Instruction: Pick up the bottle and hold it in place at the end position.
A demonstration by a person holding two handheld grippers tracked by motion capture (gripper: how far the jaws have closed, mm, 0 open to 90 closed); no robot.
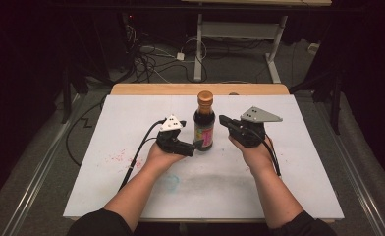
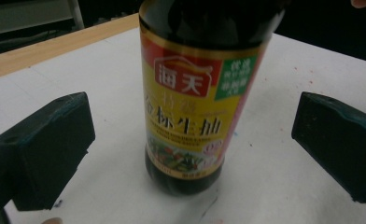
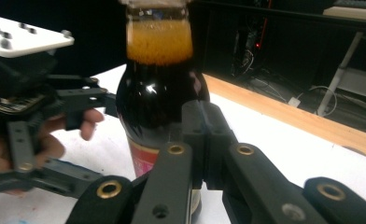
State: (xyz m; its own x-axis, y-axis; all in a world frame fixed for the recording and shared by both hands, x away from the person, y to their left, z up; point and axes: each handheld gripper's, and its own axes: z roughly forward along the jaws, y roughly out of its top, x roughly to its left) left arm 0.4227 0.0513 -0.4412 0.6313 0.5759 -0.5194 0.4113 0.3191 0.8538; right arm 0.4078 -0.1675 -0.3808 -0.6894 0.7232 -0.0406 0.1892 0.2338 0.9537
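White tabletop (image 1: 131, 187) is carrying the upright soy sauce bottle (image 1: 204, 125) near its far edge, and I am bracketing the bottle's base with my left gripper (image 1: 196, 145) spread wide, nothing grasped yet, while my right gripper (image 1: 223, 120) is waiting pinched together, empty, beside the bottle's shoulder.

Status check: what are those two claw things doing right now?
Left gripper open, straddling dark glass sauce bottle. Right gripper shut, empty, beside bottle. Bottle upright on white table. Nothing in the way.
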